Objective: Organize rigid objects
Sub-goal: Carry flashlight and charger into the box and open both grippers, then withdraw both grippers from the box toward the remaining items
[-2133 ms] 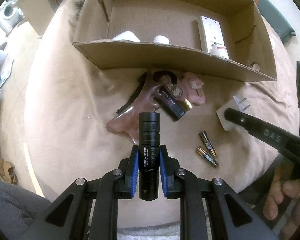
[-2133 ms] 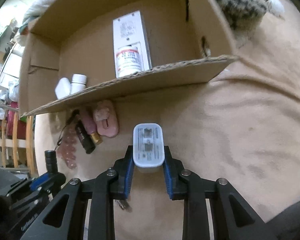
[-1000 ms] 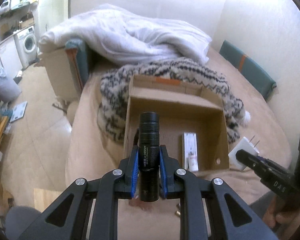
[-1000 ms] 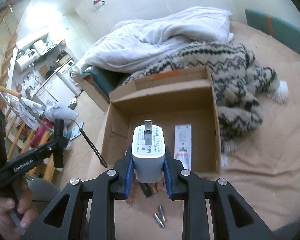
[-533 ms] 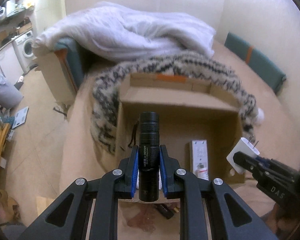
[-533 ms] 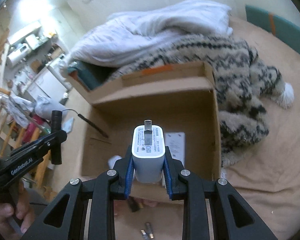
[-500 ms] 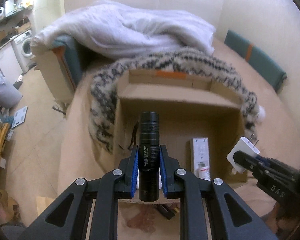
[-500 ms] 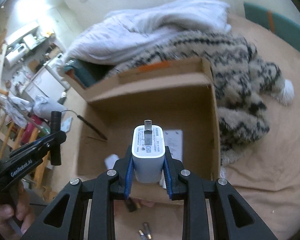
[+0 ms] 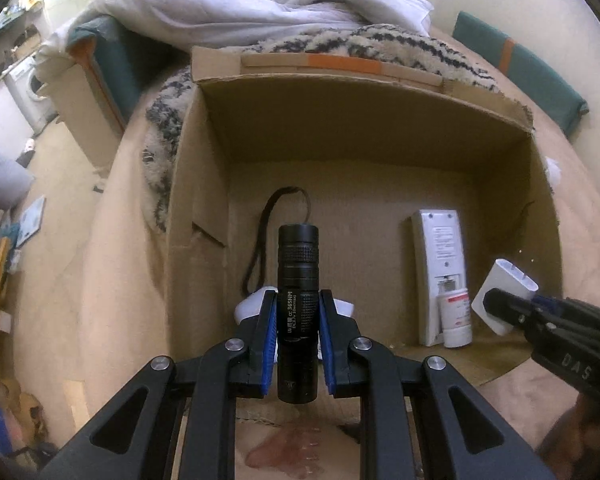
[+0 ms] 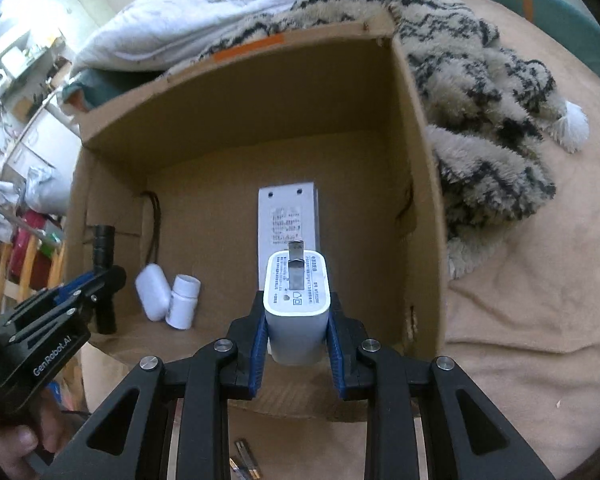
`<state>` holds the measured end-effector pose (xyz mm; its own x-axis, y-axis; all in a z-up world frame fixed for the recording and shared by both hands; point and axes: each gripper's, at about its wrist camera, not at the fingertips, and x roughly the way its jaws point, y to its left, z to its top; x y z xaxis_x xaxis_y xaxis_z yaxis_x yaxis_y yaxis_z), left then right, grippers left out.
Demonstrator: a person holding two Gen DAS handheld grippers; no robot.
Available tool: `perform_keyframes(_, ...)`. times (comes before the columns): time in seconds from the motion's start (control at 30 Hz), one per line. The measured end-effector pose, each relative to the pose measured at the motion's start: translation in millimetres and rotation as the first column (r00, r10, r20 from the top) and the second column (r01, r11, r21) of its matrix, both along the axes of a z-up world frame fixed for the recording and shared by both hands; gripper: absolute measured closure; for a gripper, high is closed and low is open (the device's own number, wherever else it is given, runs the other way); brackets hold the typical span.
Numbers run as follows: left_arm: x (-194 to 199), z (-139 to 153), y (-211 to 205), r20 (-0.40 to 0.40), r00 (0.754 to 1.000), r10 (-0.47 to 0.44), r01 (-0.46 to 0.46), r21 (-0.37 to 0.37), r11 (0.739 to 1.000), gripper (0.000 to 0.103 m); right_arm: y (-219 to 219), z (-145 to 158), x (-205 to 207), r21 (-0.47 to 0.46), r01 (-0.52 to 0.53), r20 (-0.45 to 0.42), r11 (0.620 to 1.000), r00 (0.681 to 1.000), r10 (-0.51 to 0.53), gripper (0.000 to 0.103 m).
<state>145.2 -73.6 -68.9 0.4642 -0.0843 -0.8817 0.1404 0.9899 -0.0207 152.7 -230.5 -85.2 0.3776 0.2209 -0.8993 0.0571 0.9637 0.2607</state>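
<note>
My left gripper [image 9: 298, 332] clamps a torch [image 9: 298, 280], my right gripper [image 10: 296, 330] a charger [image 10: 296, 300], over the box [image 9: 340, 128] on the tan bedcover [image 10: 520, 280], blanket [image 10: 480, 80] at twelve o'clock.

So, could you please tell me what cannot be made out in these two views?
- Left wrist: white bottles mostly hidden behind the left gripper and flashlight.
- Right wrist: batteries cut off by the bottom edge.
- Both: print on the flat white box too small and blurred.

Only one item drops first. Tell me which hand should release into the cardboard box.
Probably right: the right gripper holds the white plug adapter above bare floor of the brown cardboard box; the left gripper's black flashlight hangs over white bottles.
</note>
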Motion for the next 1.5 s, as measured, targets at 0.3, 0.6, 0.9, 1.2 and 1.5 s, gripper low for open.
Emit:
perform_keyframes(0.3, 1.6, -8.2, 1.2, -0.028, 1.0, 0.009, -0.008, 0.025, 1.0, 0.086, 1.5, -0.8, 2.6, -0.055, -0.002, 0.002, 0.998, 1.0, 0.002, 0.075)
perform_keyframes(0.6, -2.5, -2.6, -5.4, 0.01, 1.0, -0.017, 0.016, 0.076, 0.997, 0.083, 3.6, 7.9, 4.4, -0.068, 0.006, 0.046, 0.998, 0.999, -0.002, 0.067)
perform_keyframes(0.9, -5.1, 8.6, 1.7, 0.039, 0.999, 0.017, -0.019, 0.051, 0.998, 0.036, 8.9, 22.9, -0.9, -0.014, -0.011, 0.128, 1.0, 0.992, 0.012, 0.009)
perform_keyframes(1.2, -5.0, 8.7, 4.4, 0.032, 0.999, 0.029, -0.031, 0.059, 0.998, 0.035, 9.8, 20.1, -1.2, -0.012, -0.016, 0.113, 1.0, 0.993, 0.017, 0.009)
perform_keyframes(1.5, -9.4, 14.4, 4.3, 0.054, 0.998, 0.015, -0.018, 0.068, 0.998, 0.035, 7.9, 25.1, -4.6, -0.002, -0.009, 0.124, 1.0, 0.992, 0.009, 0.009)
